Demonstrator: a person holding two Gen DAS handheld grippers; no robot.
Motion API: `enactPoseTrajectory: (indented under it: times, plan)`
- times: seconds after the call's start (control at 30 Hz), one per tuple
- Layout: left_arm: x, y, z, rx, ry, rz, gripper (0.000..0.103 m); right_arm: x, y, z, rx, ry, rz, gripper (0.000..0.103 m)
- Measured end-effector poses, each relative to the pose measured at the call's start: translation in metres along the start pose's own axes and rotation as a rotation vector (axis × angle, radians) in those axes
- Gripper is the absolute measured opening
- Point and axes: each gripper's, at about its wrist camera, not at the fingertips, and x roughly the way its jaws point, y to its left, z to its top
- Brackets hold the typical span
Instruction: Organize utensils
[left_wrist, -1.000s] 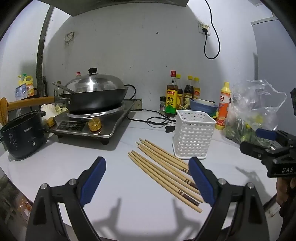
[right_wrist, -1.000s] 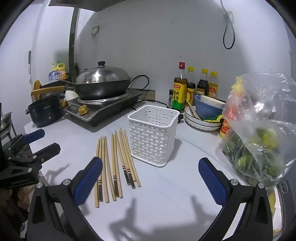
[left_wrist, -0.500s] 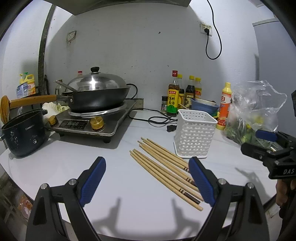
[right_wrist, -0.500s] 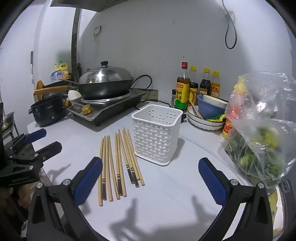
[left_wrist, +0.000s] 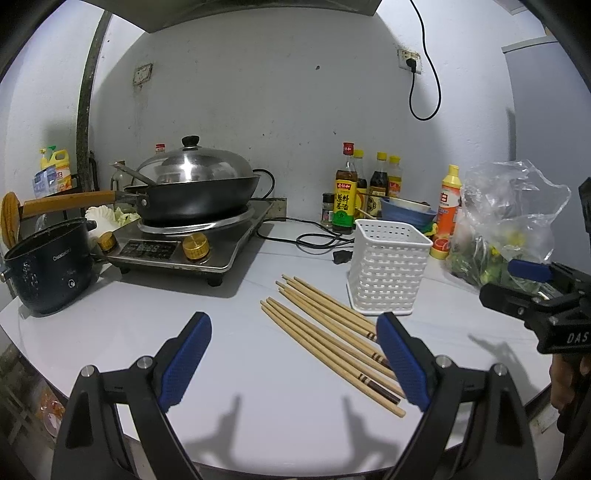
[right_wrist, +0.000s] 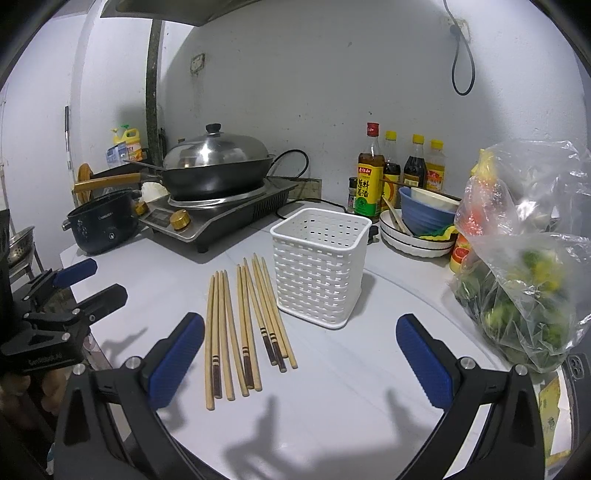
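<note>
While the chopsticks (right_wrist: 243, 325) lie flat on the counter (right_wrist: 332, 406) just left of the empty white basket (right_wrist: 319, 273), my right gripper (right_wrist: 301, 363) hovers released above their dark-banded ends, long axes pointing away from me; my left gripper (left_wrist: 295, 363) hangs spread too.

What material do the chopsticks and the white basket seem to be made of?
Chopsticks: probably bamboo or wood, judging by the matte tan colour, with dark painted bands near the thick ends. Basket: likely moulded plastic, uniform smooth white with regular holes.

"DAS" on right claw (left_wrist: 532, 291)
</note>
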Motion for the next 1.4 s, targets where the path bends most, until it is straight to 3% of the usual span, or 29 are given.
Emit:
enactPoseTrajectory:
  times: [1.4]
  plan:
    - [-0.0009,-0.0015,0.0004,0.002,-0.007,0.008,0.091,-0.0031,0.0007,0.0003,0.005,-0.008,0.012,0.103]
